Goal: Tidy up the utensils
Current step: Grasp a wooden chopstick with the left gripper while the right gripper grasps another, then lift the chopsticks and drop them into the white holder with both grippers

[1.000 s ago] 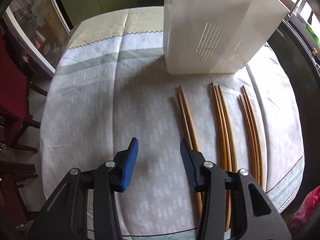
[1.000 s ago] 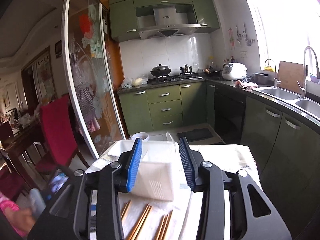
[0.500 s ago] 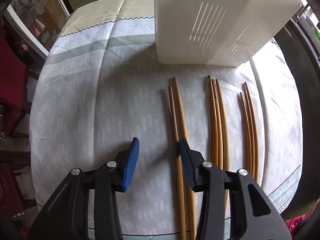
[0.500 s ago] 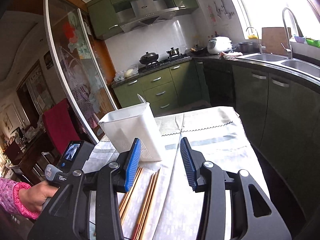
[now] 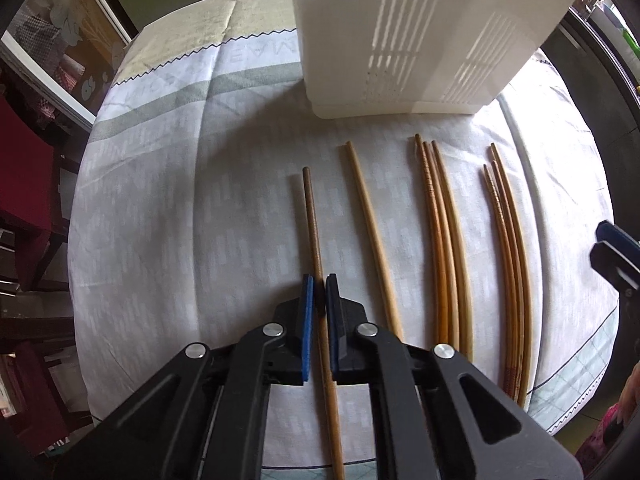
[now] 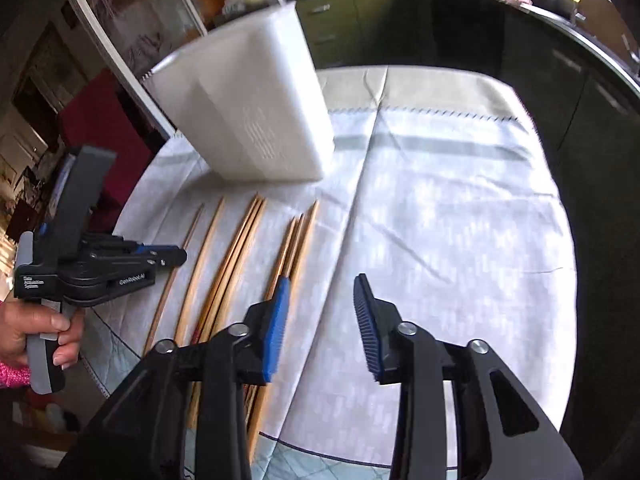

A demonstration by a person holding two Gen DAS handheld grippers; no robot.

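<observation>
Cloth-covered table (image 5: pixel 180 208) in kitchen | left gripper (image 5: pixel 320 292) clamped on leftmost chopstick (image 5: pixel 310 208), lying short of white holder (image 5: pixel 420 32) | right gripper (image 6: pixel 320 320) spread, empty | advice — lift level, then tip upright into holder.

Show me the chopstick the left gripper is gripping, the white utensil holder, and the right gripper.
gripped chopstick (image 5: pixel 311 216), left wrist view, bare mid-shaft
white utensil holder (image 5: pixel 404 40), left wrist view, slotted front wall
right gripper (image 6: pixel 322 322), right wrist view, between fingertips

Tan chopsticks (image 5: pixel 444 232); white slotted bin (image 5: pixel 420 32); seemingly grey-striped cloth (image 5: pixel 180 208).
</observation>
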